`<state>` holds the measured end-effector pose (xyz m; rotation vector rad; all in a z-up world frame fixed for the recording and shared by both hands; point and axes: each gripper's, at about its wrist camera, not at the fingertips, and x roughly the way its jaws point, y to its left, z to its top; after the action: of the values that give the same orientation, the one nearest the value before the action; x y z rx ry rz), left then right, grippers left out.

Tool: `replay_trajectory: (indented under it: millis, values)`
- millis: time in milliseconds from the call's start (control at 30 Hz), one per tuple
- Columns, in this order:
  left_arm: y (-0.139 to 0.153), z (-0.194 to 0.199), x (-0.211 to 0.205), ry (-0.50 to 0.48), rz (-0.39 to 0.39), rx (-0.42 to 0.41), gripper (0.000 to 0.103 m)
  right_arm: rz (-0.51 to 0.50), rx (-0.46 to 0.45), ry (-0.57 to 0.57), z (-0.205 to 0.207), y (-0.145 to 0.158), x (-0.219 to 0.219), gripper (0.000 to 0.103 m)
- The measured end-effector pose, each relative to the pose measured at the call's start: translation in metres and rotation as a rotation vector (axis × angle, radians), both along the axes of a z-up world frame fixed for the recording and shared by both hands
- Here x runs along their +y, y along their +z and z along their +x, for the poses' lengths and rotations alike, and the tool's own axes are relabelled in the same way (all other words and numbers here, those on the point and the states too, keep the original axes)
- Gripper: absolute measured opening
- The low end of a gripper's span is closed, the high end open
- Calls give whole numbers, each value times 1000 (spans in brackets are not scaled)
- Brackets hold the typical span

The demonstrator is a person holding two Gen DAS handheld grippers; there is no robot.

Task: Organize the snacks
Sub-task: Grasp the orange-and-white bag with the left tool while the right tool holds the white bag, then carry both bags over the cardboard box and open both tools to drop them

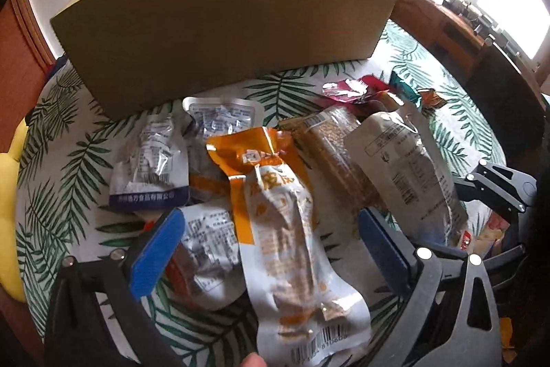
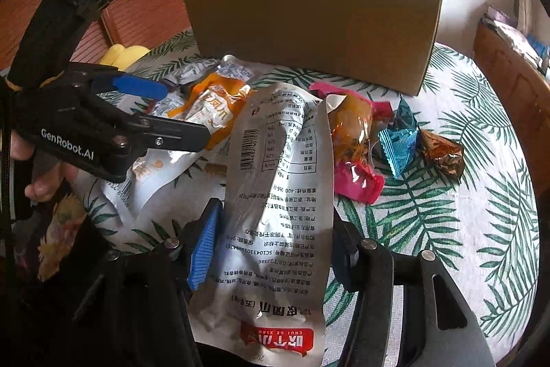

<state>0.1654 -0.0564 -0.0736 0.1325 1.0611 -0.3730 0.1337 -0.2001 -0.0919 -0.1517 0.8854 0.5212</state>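
Snack packets lie heaped on a leaf-print cloth [image 1: 68, 140] in front of a tall cardboard box [image 1: 223, 33] [image 2: 309, 30]. My left gripper [image 1: 270, 246] [image 2: 185, 112] stands wide open around an orange-and-white pouch [image 1: 282, 229] [image 2: 213, 105]; its blue pads [image 1: 158, 250] do not press on it. My right gripper [image 2: 275, 246] is shut on a silver-white printed pouch [image 2: 275, 195] [image 1: 405, 167], which is raised and creased between the pads. Several silver pouches [image 1: 151, 160] lie under and beside the orange one.
To the right of the pile lie a pink packet [image 2: 357, 181], a blue one [image 2: 397, 147] and a brown one [image 2: 443, 150]. A yellow plush [image 1: 7, 212] sits at the left edge. A wooden desk [image 1: 457, 33] stands at the right. A person's hand [image 2: 44, 181] holds the left gripper.
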Motion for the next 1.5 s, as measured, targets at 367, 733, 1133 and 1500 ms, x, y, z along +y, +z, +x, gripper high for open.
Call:
replay_trajectory:
  millis: [367, 733, 1133, 1500]
  values:
    - [-15, 6, -22, -92, 220, 37, 102, -18, -19, 1, -3, 0, 2, 59]
    - [-4, 33, -4, -63, 78, 108, 85, -16, -22, 2, -4, -1, 2, 59]
    - [-7, 37, -1, -63, 75, 28, 66, -24, -23, 1, -3, -1, 4, 59]
    - [29, 18, 19, -105, -74, -76, 43, -22, -24, 0, -3, -1, 4, 58]
